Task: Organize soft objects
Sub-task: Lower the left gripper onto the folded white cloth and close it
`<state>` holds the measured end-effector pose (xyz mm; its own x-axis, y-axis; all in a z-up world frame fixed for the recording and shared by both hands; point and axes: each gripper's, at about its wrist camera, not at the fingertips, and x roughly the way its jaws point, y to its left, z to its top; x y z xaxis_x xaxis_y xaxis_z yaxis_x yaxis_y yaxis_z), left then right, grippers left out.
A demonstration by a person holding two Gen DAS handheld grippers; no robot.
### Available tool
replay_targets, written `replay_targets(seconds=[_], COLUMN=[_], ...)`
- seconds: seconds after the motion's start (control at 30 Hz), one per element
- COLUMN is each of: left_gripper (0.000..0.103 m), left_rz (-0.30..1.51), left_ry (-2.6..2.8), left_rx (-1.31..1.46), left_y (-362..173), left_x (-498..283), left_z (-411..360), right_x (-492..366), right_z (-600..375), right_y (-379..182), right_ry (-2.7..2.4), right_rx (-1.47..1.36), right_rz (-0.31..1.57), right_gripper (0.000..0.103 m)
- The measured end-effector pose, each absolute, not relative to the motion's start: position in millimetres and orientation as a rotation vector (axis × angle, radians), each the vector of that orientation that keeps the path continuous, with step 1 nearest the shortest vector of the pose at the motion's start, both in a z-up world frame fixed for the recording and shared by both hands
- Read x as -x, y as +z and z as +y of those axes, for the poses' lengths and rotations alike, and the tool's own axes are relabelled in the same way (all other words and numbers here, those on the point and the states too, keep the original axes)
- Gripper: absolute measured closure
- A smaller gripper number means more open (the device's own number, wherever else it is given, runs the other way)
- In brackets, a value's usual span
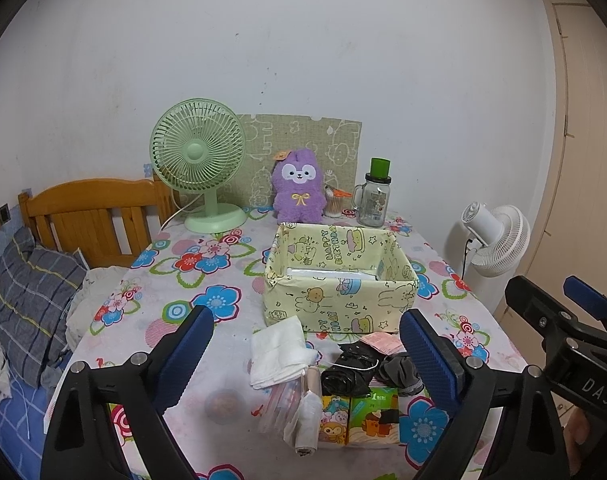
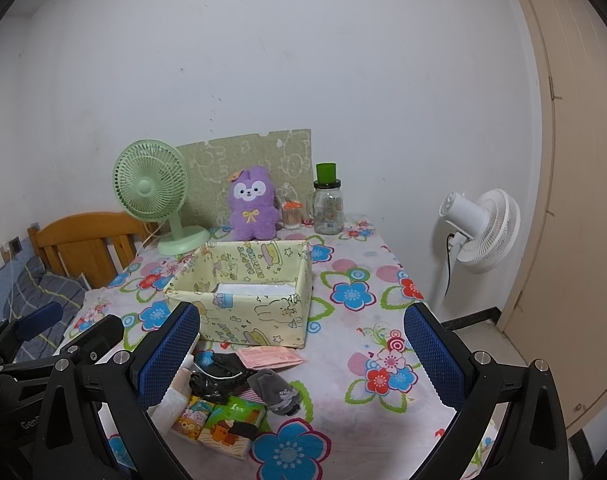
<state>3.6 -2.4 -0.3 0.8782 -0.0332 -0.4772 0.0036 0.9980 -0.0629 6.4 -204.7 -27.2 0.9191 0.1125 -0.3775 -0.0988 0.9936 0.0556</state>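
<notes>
Left wrist view puts the soft pile at lower centre, right between my released left gripper [image 1: 307, 356]; the folded white cloth [image 1: 279, 354] is nearest it, long axis running toward the yellow box [image 1: 339, 296] above. My right gripper [image 2: 303, 356] also gapes, empty. Box reads "HAPPY BIRTHDAY".

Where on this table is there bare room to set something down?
Open tablecloth lies right of the yellow box, toward the white fan, and left of it, in front of the green fan. The near strip is crowded: white cloth, black bag, grey sock, tissue packs.
</notes>
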Motion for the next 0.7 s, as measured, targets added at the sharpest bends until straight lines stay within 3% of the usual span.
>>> replay_targets(seconds=[0.7], left_gripper=[0.013], left_rz=[0.572], left_ry=[-0.025], left_rx=[0.060], left_y=[-23.0], left_x=[-31.5], left_z=[1.1], right_x=[-44.3], right_z=[-197.8], right_y=[-51.4], right_ry=[0.116], right_rx=[-0.041], right_rz=[0.464], right_gripper=[0.000])
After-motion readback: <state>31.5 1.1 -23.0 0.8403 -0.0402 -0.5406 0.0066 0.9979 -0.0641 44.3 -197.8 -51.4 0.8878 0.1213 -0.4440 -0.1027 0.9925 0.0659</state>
